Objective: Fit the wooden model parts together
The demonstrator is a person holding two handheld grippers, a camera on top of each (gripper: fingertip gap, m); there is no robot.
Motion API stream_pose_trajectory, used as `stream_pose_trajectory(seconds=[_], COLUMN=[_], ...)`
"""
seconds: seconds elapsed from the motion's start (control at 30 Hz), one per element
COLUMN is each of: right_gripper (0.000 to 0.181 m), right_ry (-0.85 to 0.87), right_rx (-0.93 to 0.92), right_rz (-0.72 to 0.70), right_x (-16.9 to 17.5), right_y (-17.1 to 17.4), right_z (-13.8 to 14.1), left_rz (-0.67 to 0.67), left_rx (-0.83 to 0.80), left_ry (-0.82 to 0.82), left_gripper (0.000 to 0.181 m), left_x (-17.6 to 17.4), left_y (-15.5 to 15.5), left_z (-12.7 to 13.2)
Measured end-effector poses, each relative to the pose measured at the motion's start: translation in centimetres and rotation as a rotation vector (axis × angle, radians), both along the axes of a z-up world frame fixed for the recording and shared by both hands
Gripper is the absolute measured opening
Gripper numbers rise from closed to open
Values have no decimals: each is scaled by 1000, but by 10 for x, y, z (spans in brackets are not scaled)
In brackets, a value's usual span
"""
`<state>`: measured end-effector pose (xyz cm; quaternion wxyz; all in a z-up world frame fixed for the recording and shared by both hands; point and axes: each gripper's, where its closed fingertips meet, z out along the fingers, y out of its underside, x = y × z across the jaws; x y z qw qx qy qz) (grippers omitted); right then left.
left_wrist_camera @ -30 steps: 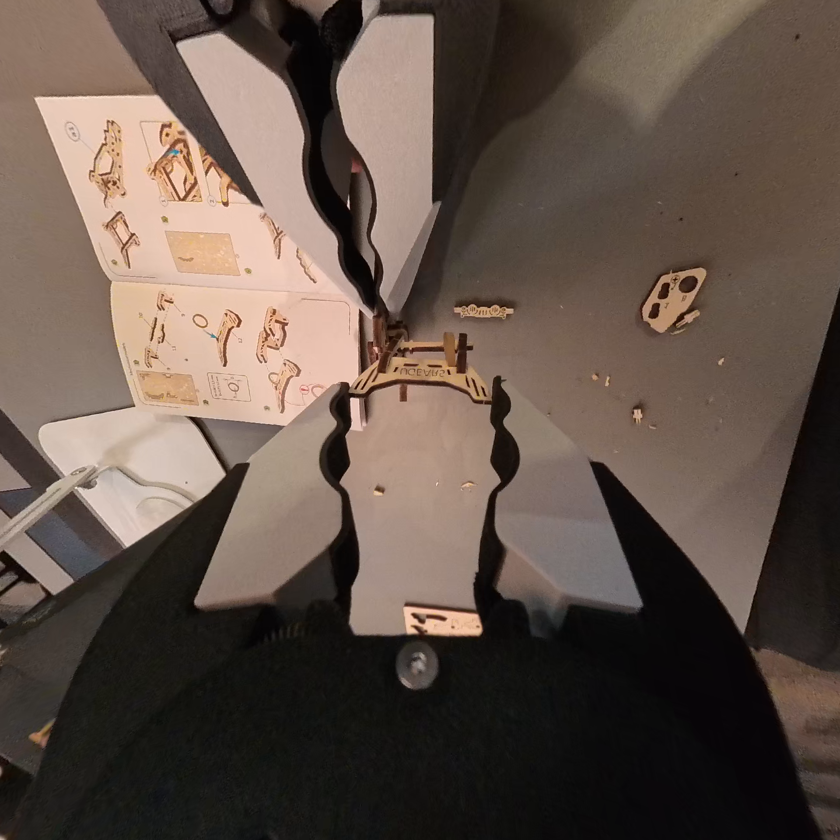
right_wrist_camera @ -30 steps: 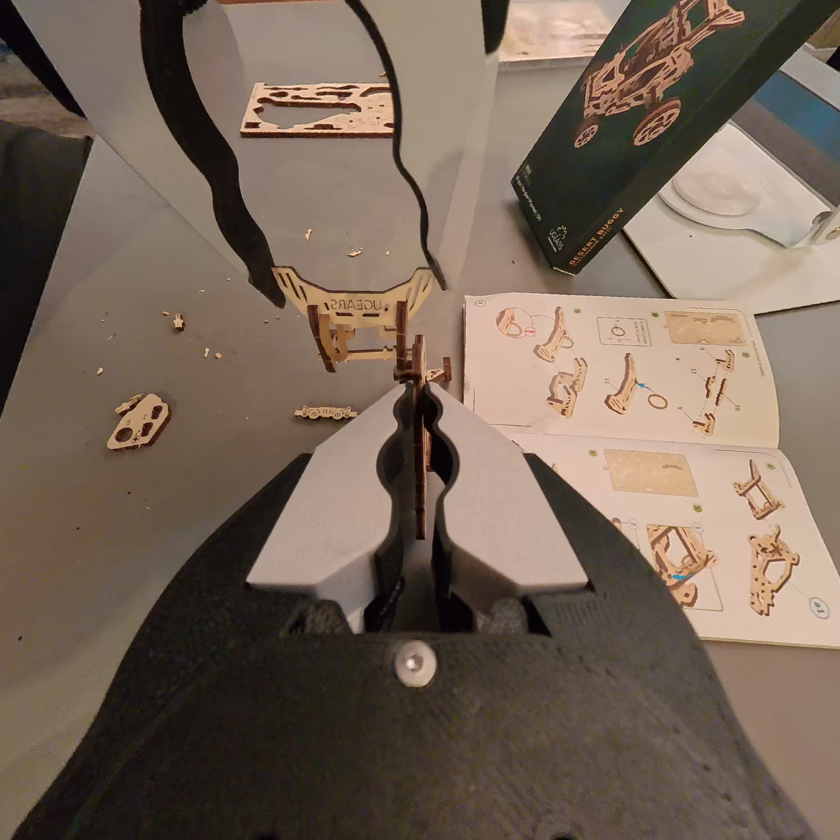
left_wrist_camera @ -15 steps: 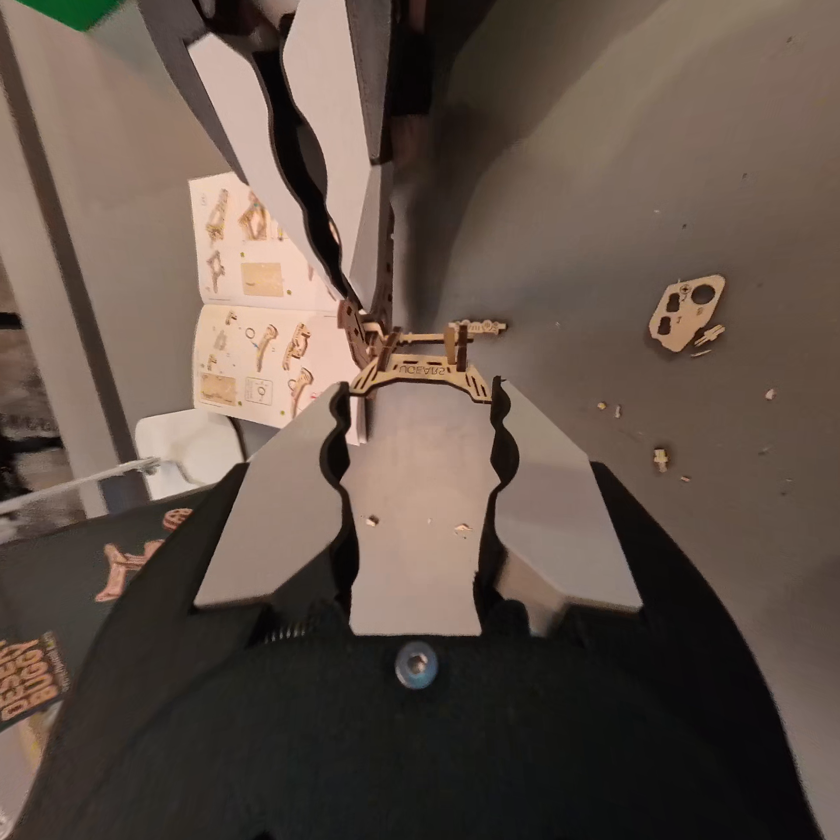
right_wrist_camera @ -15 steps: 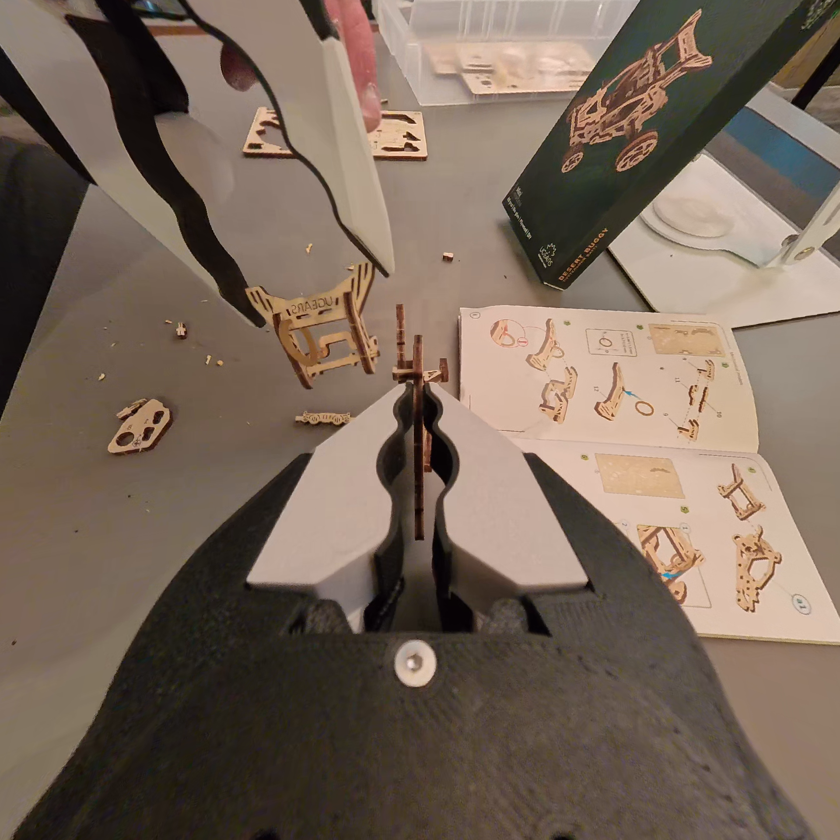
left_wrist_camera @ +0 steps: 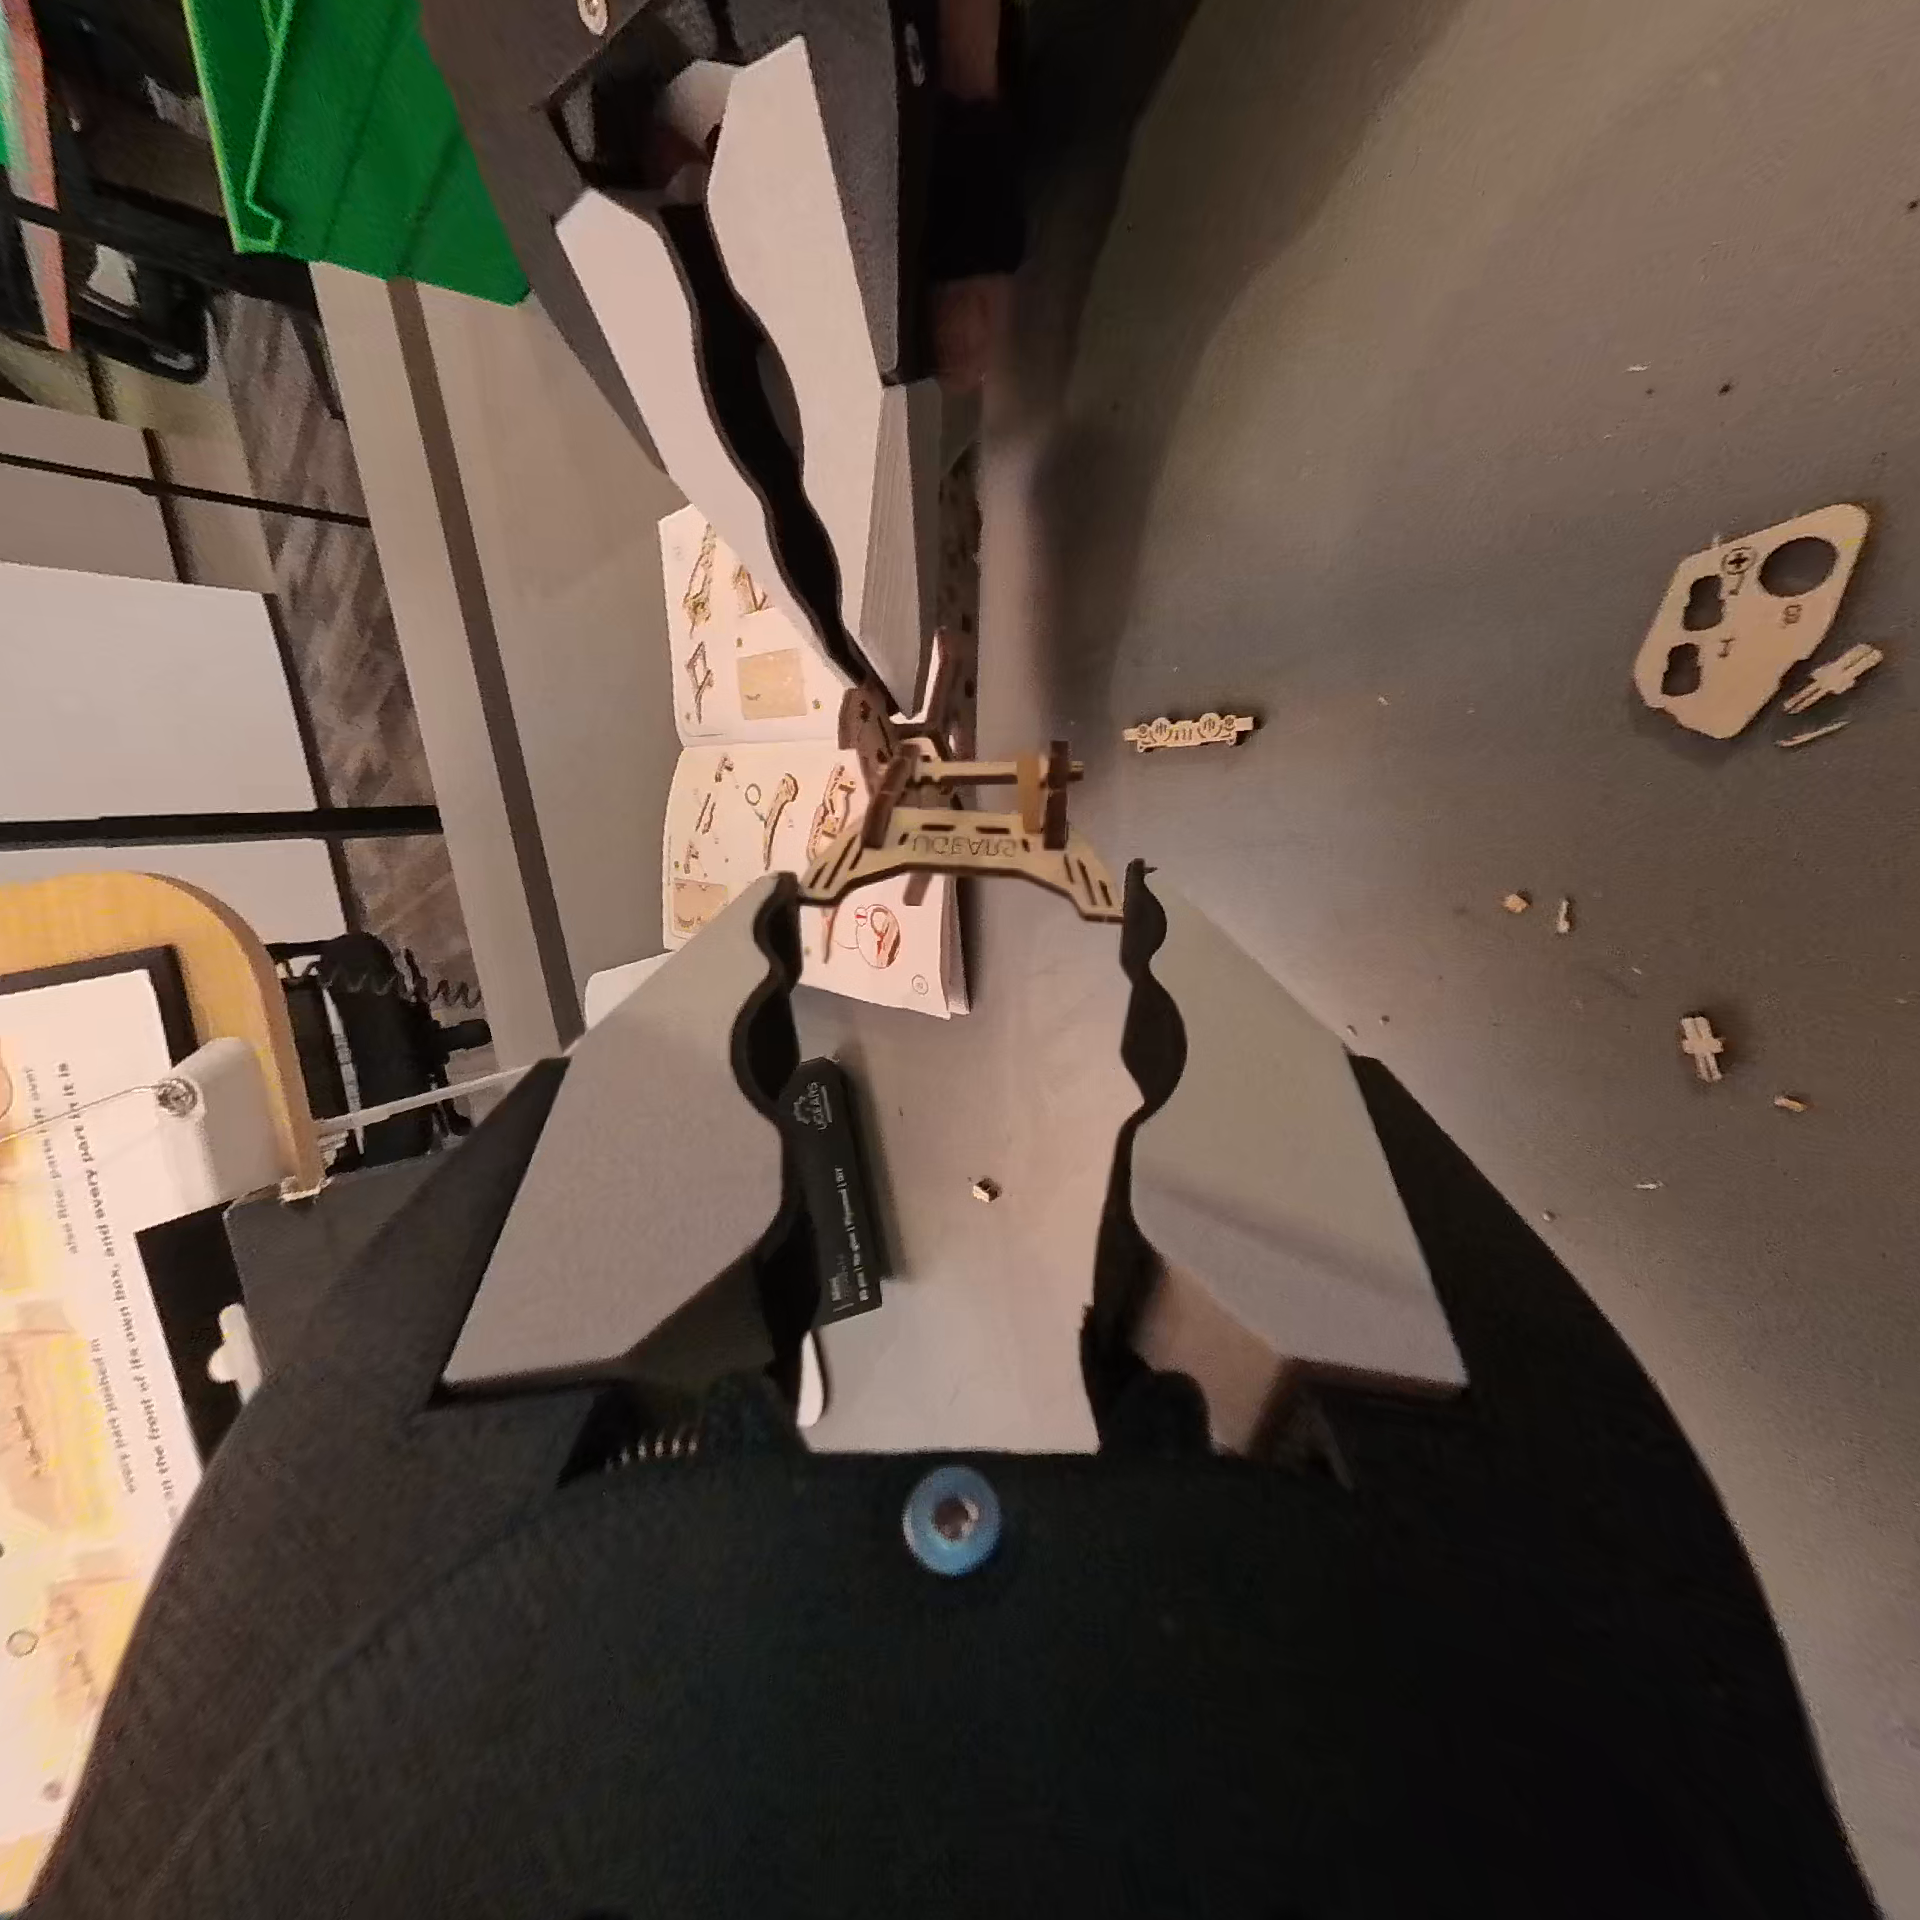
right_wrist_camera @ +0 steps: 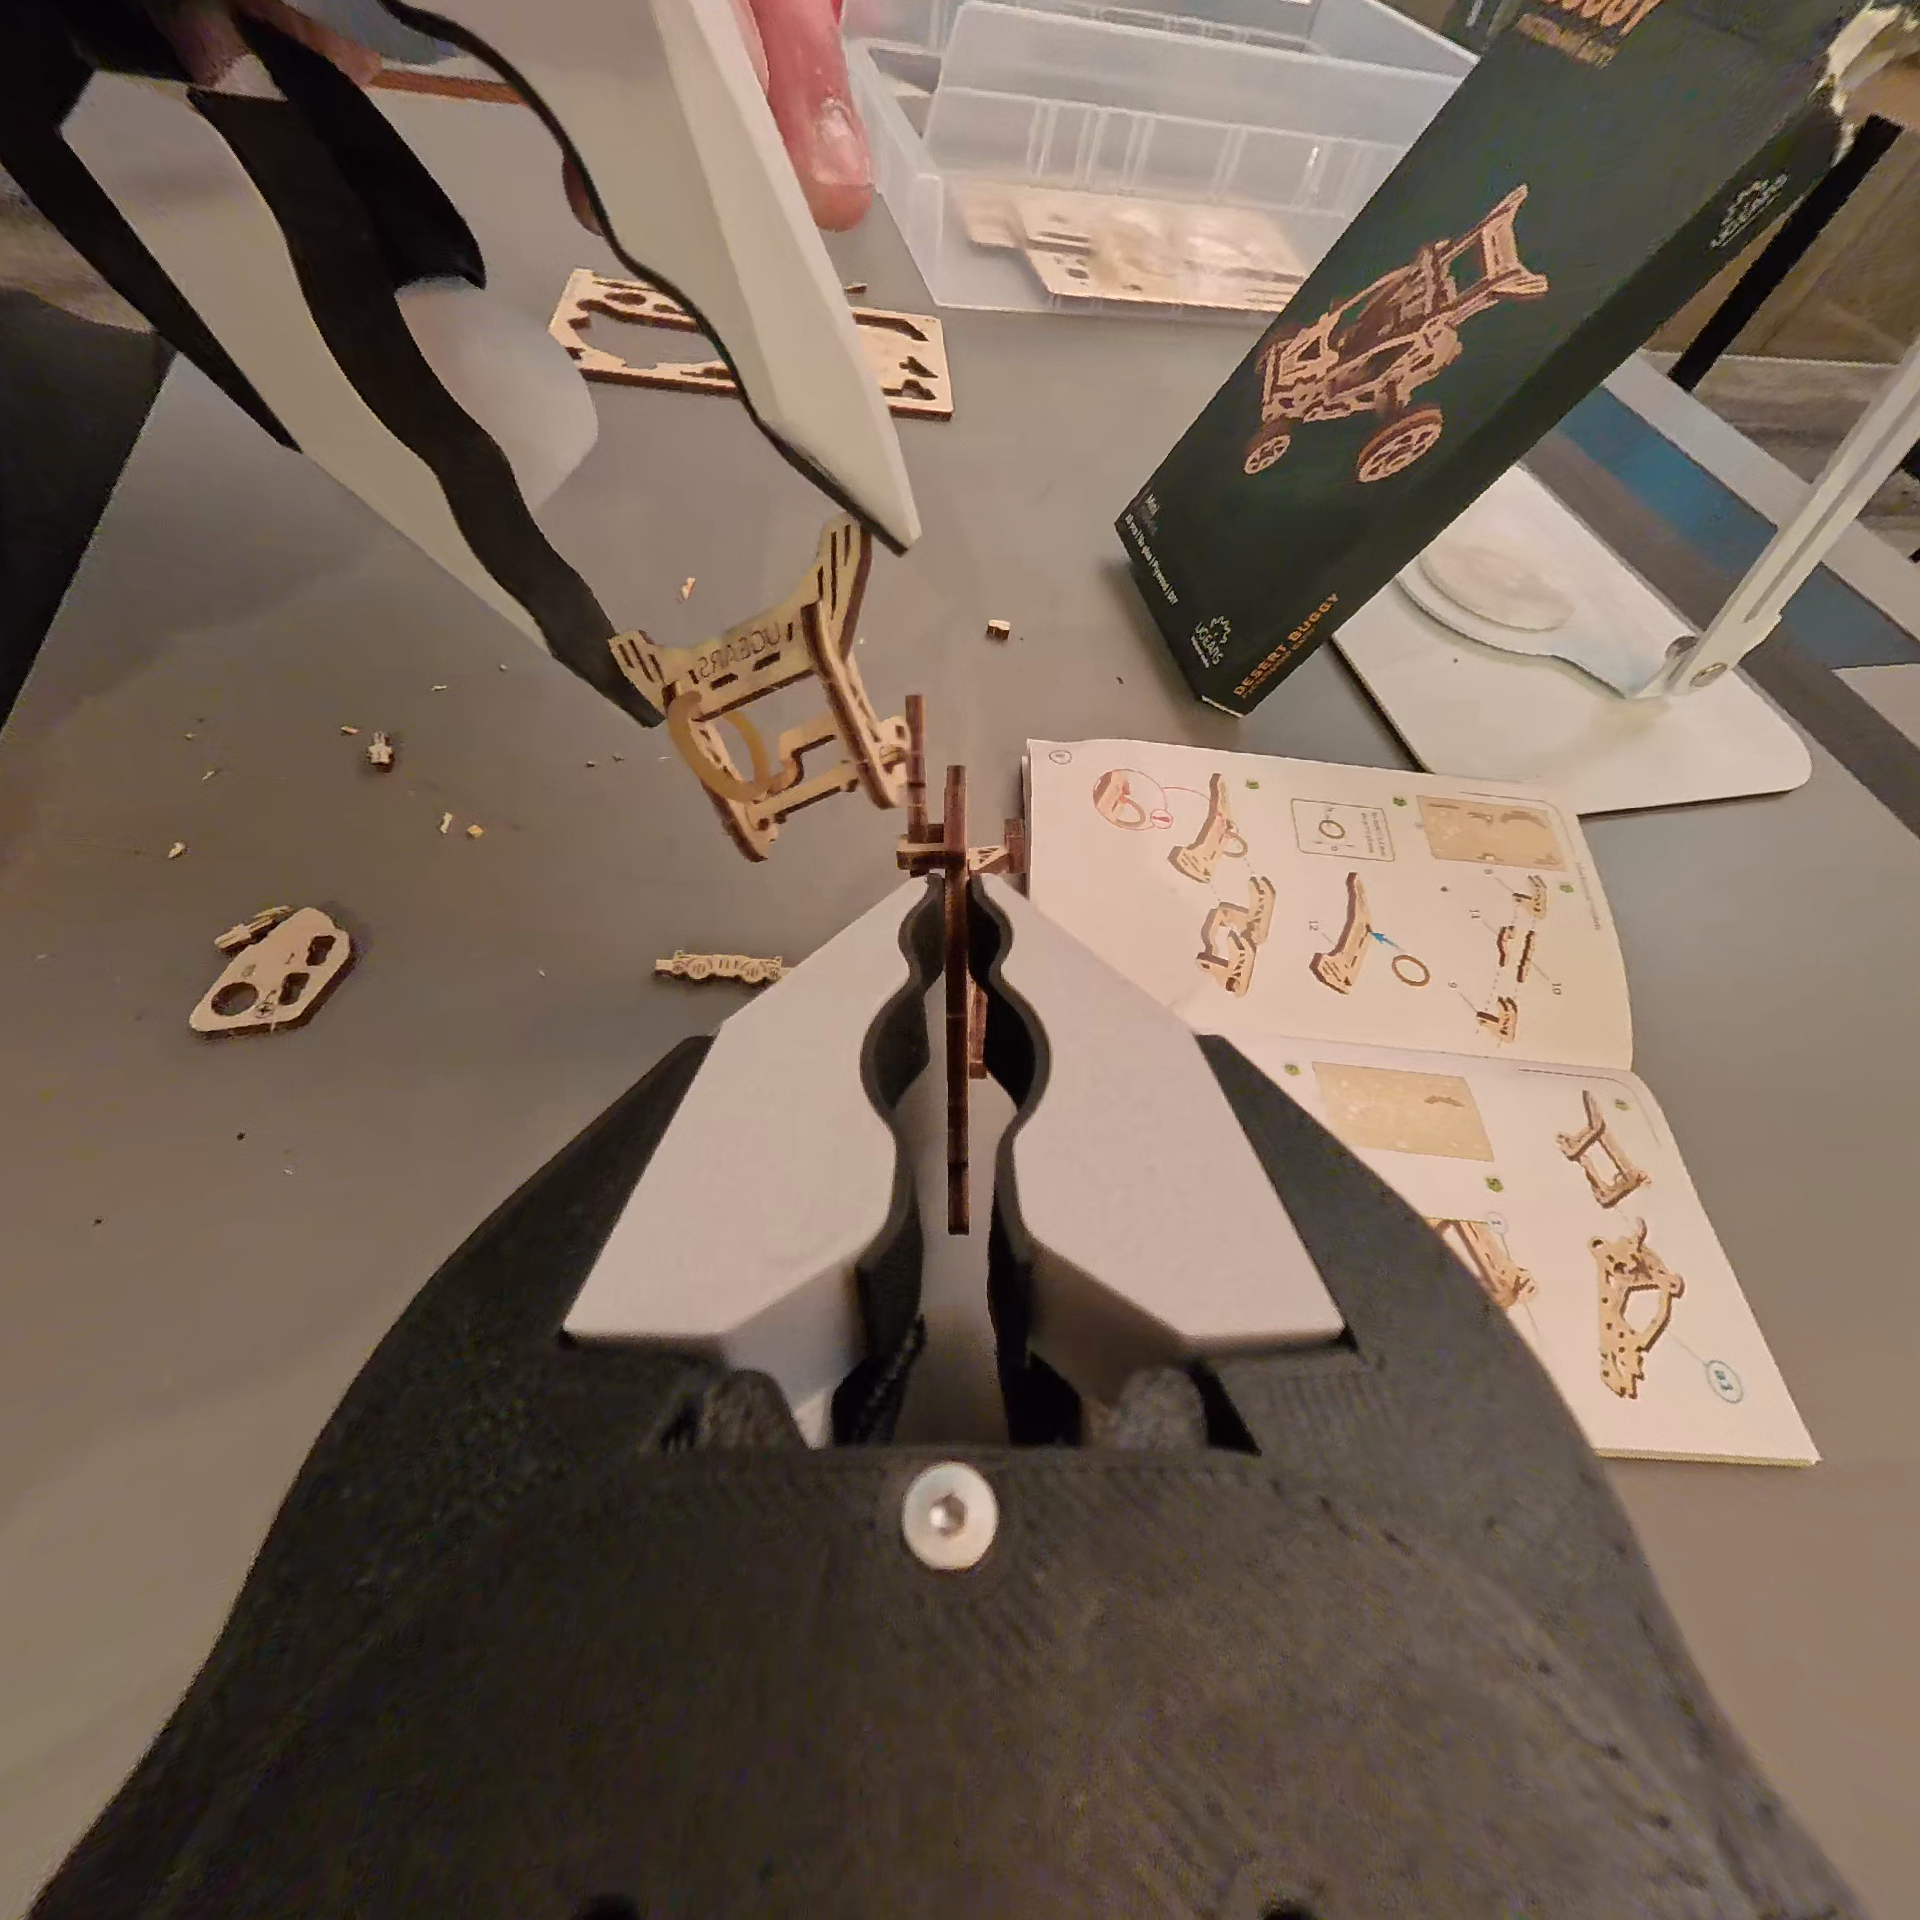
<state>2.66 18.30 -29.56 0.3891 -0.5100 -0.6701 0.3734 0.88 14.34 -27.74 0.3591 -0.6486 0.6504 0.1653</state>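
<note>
My left gripper (left_wrist_camera: 961, 883) is shut on a small wooden frame (left_wrist_camera: 966, 847), gripping the two ends of its top plate and holding it above the grey table (left_wrist_camera: 1455, 520). In the right wrist view the left gripper (right_wrist_camera: 764, 623) comes in from the upper left, and the frame (right_wrist_camera: 758, 665) hangs tilted with its legs pointing down to the right. My right gripper (right_wrist_camera: 954, 883) is shut on a flat wooden part (right_wrist_camera: 956, 1091) held edge-on, with small cross pieces at its tip. The frame's lower leg is close against that tip; I cannot tell if they touch. The right gripper (left_wrist_camera: 894, 707) shows beyond the frame.
An open instruction booklet (right_wrist_camera: 1351, 987) lies to the right, and a dark box (right_wrist_camera: 1403, 364) stands behind it. A clear plastic container (right_wrist_camera: 1143, 156) and a cut-out wooden sheet (right_wrist_camera: 748, 343) are at the back. A loose plate (right_wrist_camera: 270, 971), a strip (right_wrist_camera: 722, 966) and chips lie at the left. My right fingertips sit around 6 cm from my left ones.
The left gripper has rolled, so the frame went from level to steeply tilted. The frame pulled slightly away from the right-hand part, then came back close to its tip. The right gripper stayed shut.
</note>
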Motion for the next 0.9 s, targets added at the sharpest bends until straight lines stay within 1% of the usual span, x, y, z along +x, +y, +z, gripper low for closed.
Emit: stream_pose_trajectory(seconds=[0.37,0.7,0.8,0.9], right_gripper=[0,0,0,0], right_ry=[34,61,62,85], right_rx=[30,40,21,-59], right_rz=[2,-3,-14,-28], right_x=[0,0,1,2], right_y=[0,1,4,8], right_z=[5,9,9,15], left_rz=[8,20,25,48], left_rx=[35,47,37,35], left_ry=[8,-41,-65,-139], left_gripper=[61,60,60,60], left_x=[-5,-5,-3,-2], left_y=[4,3,1,1], left_z=[-2,2,2,12])
